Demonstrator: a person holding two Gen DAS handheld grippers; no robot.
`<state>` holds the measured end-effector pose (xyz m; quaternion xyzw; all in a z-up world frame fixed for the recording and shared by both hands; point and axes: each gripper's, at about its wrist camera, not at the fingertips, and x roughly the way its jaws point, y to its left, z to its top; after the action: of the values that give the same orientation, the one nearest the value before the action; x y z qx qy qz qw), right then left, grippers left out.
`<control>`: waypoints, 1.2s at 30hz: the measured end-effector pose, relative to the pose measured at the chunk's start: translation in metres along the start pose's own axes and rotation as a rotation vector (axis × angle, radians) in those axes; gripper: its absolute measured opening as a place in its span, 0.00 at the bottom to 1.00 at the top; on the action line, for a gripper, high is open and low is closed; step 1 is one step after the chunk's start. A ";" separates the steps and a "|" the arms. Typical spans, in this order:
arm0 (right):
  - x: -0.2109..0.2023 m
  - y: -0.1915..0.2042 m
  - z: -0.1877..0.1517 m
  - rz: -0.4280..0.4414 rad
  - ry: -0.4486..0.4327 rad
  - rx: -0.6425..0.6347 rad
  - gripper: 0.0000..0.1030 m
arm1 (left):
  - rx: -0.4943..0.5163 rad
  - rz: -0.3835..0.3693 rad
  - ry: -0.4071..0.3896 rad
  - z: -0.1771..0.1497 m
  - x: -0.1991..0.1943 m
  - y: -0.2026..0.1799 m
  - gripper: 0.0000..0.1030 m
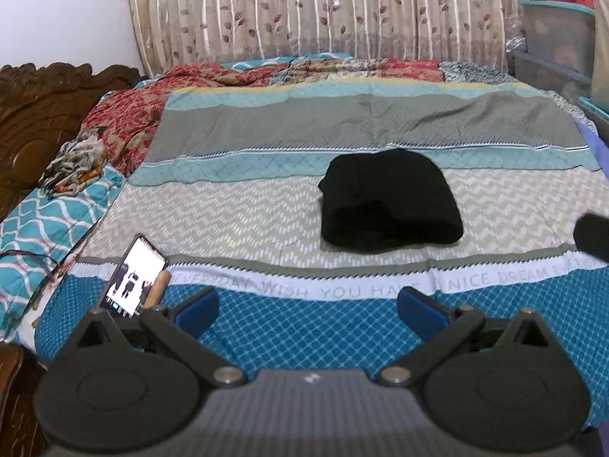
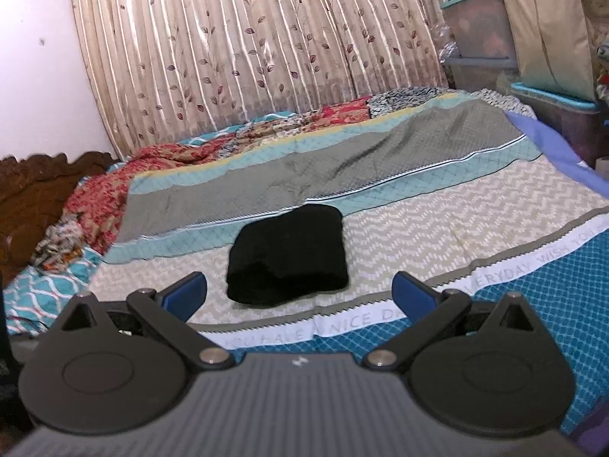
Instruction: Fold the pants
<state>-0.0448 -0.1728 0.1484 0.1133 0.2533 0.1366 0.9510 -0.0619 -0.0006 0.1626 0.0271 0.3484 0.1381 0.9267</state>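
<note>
The black pants point(image 1: 388, 200) lie folded into a thick rectangular bundle on the patterned bedspread point(image 1: 247, 205). They also show in the right wrist view point(image 2: 289, 255), just beyond the fingers. My left gripper point(image 1: 308, 306) is open and empty, held back over the blue checked band near the bed's front edge. My right gripper point(image 2: 298, 293) is open and empty, close in front of the bundle without touching it. A dark blurred shape point(image 1: 593, 234) at the right edge of the left wrist view may be the other gripper.
A phone point(image 1: 135, 276) with a lit screen stands propped at the front left. A red floral blanket point(image 1: 125, 122) and crumpled cloth point(image 1: 74, 167) lie along the carved wooden headboard point(image 1: 45, 114). Curtains point(image 1: 304, 11) hang behind. Plastic storage bins point(image 2: 479, 26) stack at the right.
</note>
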 end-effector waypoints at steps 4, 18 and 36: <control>0.005 -0.001 -0.007 -0.008 0.038 0.011 1.00 | -0.007 0.014 0.010 -0.003 0.001 0.003 1.00; 0.008 -0.002 -0.019 -0.018 0.089 0.038 1.00 | 0.062 0.063 0.045 -0.021 0.014 -0.005 1.00; 0.014 -0.012 -0.025 -0.025 0.135 0.075 1.00 | 0.126 0.048 0.111 -0.038 0.029 -0.021 1.00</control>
<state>-0.0434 -0.1756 0.1178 0.1359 0.3231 0.1225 0.9285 -0.0609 -0.0142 0.1119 0.0860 0.4066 0.1392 0.8988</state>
